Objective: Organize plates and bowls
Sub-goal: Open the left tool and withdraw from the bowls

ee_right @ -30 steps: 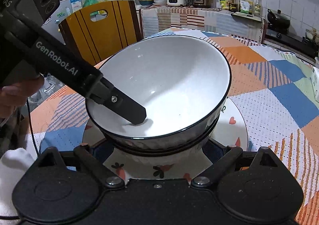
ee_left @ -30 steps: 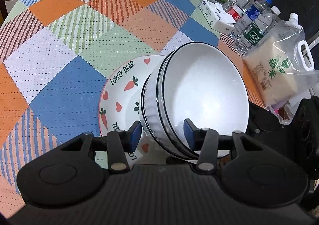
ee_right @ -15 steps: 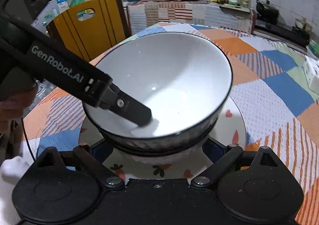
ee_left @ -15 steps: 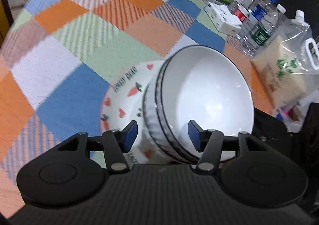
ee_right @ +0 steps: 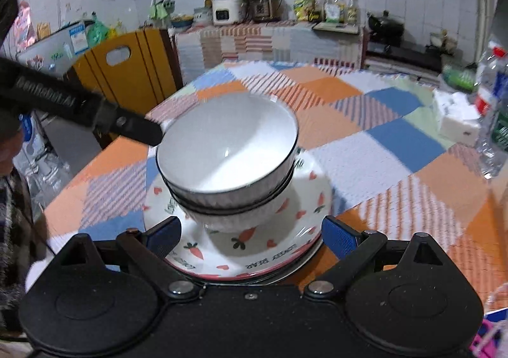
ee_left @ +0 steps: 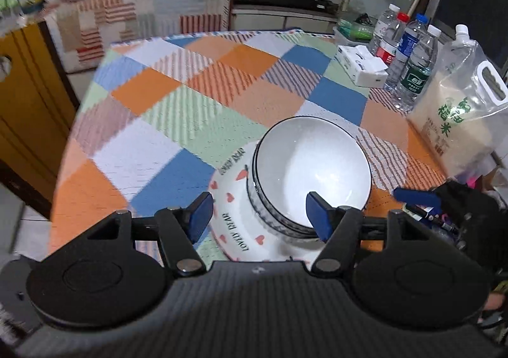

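Your left claw [ee_left: 258, 218] is spread wide, its blue pads [ee_left: 200, 213] either side of the crockery stack and gripping nothing; the near pad sits over the plate's rim and the far one over the bowl's rim, though whether either touches is unclear. From the right wrist view, one black finger [ee_right: 136, 129] of that claw reaches to the top bowl's left rim. Your right claw [ee_right: 250, 239] is likewise spread, its pads flanking the near edge of the plate [ee_right: 254, 259] without closing on it.

Between both claws stand two white bowls with dark rims, the top bowl [ee_right: 227, 151] nested in the lower bowl [ee_right: 228, 218], and both sit upright in the middle of the carrot-and-heart plate marked "LOVELY BEAR". The plate rests on the desk [ee_left: 177, 110], which wears a chequered cloth of orange, blue, green and white, near its front edge.

Farther out along the desk's right side are a white tissue pack [ee_left: 362, 65], a cluster of water bottles [ee_left: 409, 62] and a clear bag of rice [ee_left: 460, 116]. A yellow chair back [ee_right: 123, 69] stands beside the desk's left side, with a kitchen counter beyond.
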`<state>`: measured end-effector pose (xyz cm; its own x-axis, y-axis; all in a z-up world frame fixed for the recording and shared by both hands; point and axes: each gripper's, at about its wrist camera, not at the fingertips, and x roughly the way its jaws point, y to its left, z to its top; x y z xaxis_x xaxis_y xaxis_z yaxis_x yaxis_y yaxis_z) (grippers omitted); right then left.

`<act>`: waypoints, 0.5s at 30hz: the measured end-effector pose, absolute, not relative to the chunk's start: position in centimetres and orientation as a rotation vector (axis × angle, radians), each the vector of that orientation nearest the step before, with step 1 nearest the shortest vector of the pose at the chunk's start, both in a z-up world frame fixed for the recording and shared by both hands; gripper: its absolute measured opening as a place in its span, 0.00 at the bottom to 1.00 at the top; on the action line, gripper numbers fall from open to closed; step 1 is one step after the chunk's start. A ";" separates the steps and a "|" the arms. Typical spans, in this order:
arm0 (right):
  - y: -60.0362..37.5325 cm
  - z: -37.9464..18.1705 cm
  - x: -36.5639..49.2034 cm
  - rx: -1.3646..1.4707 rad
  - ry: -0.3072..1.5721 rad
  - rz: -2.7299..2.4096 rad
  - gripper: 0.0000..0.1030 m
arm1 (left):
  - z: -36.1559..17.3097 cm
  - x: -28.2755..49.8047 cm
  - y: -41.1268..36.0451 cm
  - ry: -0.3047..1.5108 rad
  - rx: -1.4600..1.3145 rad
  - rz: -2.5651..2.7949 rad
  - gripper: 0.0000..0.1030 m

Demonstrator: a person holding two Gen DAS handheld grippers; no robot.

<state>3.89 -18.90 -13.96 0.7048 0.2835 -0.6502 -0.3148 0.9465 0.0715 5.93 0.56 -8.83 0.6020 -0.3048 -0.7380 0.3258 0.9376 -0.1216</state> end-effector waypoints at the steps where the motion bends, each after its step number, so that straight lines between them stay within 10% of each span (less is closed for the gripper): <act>1: -19.0 -13.3 3.6 -0.046 0.706 0.329 0.95 | -8.2 5.4 0.5 0.844 0.041 -0.354 0.62; 15: -19.0 -5.4 1.5 0.000 0.707 0.204 0.95 | -2.8 0.9 1.8 0.832 0.074 -0.232 0.86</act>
